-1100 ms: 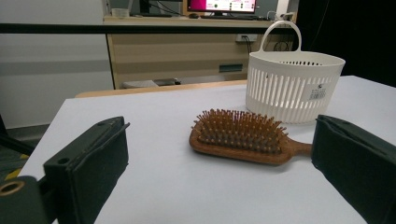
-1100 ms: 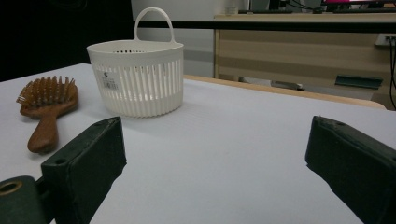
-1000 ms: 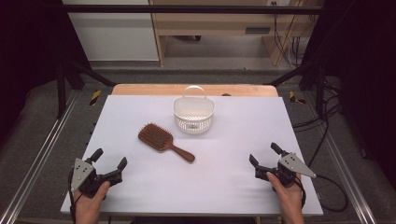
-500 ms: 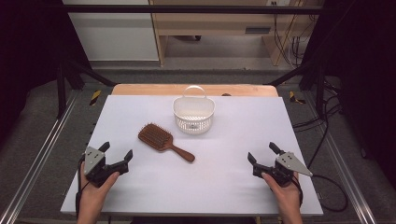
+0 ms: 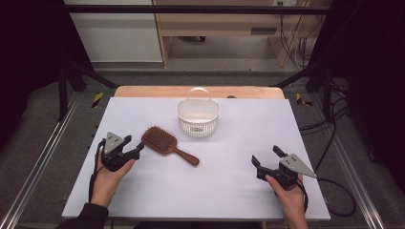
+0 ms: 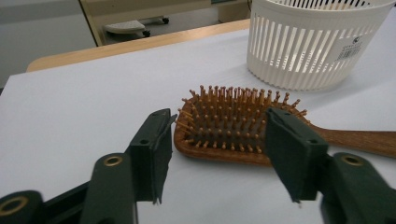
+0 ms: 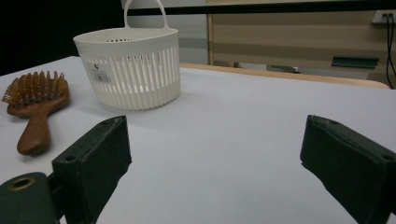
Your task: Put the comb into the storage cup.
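A brown wooden hairbrush lies bristles up on the white table, its handle pointing toward the front right. Just behind it stands a white slatted basket with an upright loop handle. My left gripper is open right beside the brush head; in the left gripper view its jaws frame the hairbrush head without touching it, with the basket beyond. My right gripper rests open near the table's front right, nothing between its jaws. From there the basket and the hairbrush show farther off to the left.
The white table top sits on a wooden board whose edge shows at the back. Metal rails run along both sides of the table. Cables trail on the floor to the right.
My left gripper has moved forward and to the right across the table, up to the brush head. The right gripper has barely shifted.
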